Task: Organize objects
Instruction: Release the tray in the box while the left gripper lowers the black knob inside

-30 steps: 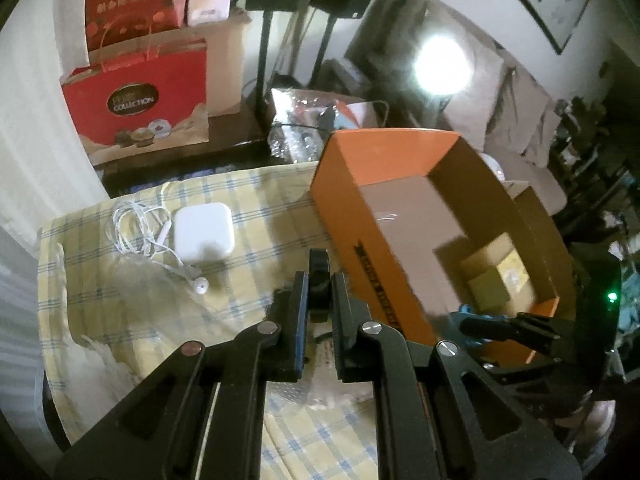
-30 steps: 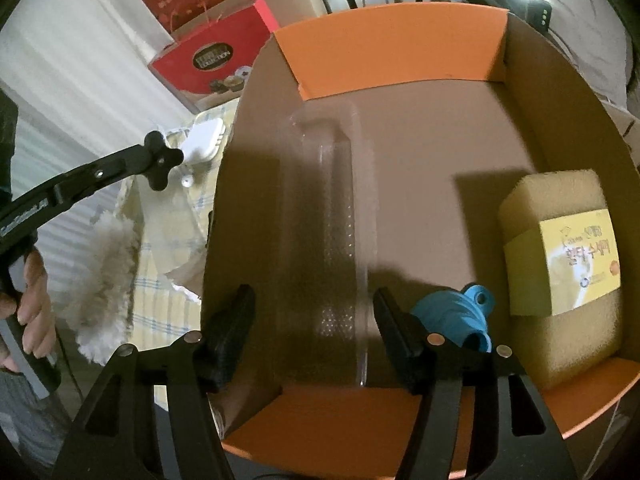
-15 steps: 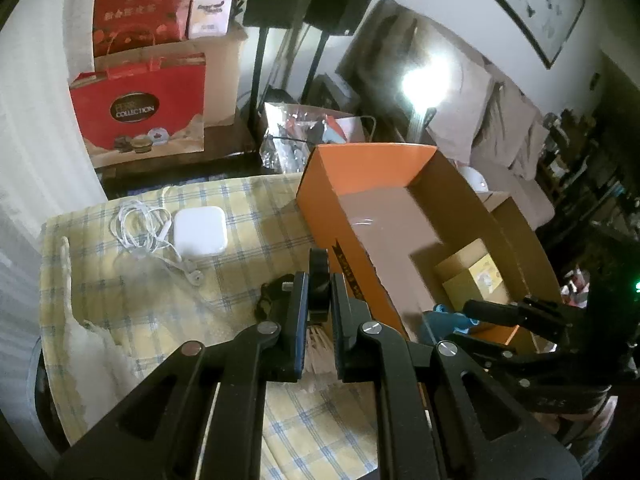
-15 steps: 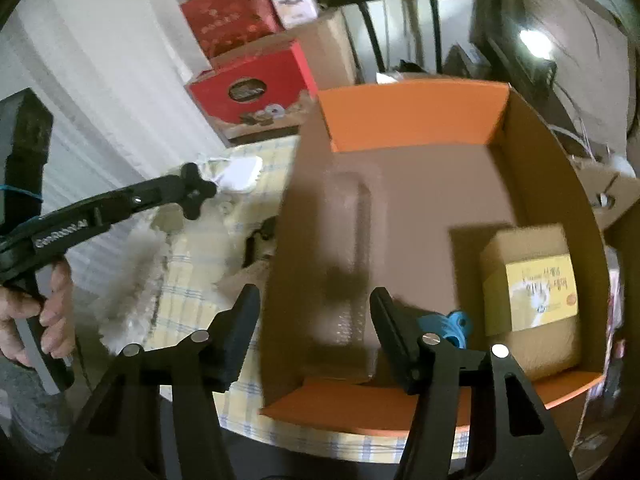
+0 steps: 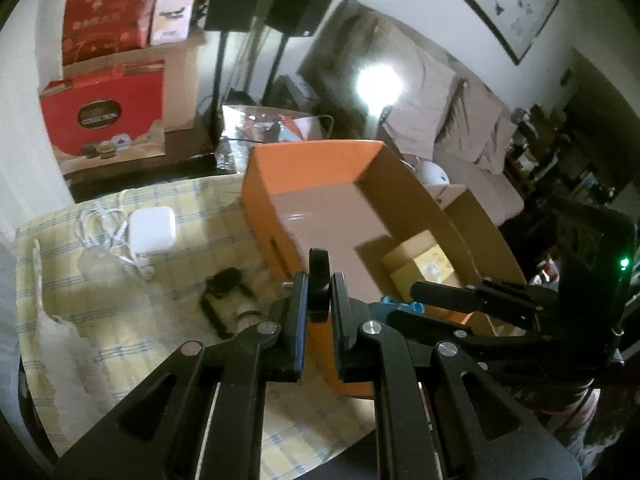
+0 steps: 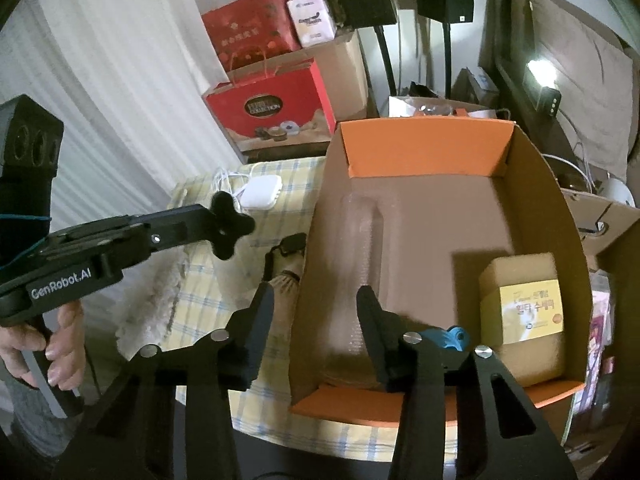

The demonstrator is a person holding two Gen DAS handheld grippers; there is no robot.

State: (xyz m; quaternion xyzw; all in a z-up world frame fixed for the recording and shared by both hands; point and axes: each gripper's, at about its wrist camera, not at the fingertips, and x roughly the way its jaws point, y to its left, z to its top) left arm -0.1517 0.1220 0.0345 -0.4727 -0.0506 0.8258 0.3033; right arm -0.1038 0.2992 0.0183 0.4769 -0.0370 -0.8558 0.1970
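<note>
An orange cardboard box [image 5: 256, 196] [image 6: 424, 148] stands on the checked tablecloth. Inside lie a clear plastic tray [image 6: 360, 264], a yellow sponge pack [image 6: 524, 312] [image 5: 424, 268] and a blue funnel [image 6: 444, 338]. My left gripper [image 5: 318, 296] is shut on a black knob [image 5: 319, 280] [image 6: 228, 224] and holds it above the cloth near the box's left wall. My right gripper [image 6: 316, 312] is open and empty above the box's near left corner. A black clip with a brush [image 5: 228, 300] [image 6: 286, 260] lies on the cloth.
A white charger [image 5: 152, 230] [image 6: 262, 192] with coiled cable [image 5: 100, 228] lies at the far left of the table. A fluffy white cloth [image 6: 148, 304] lies near the left edge. Red gift bags [image 5: 104, 112], speaker stands and a sofa stand behind.
Both grippers have pulled back and risen. The right gripper has drawn out of the box, leaving the clear tray inside. The left gripper holds the knob higher, uncovering the black clip.
</note>
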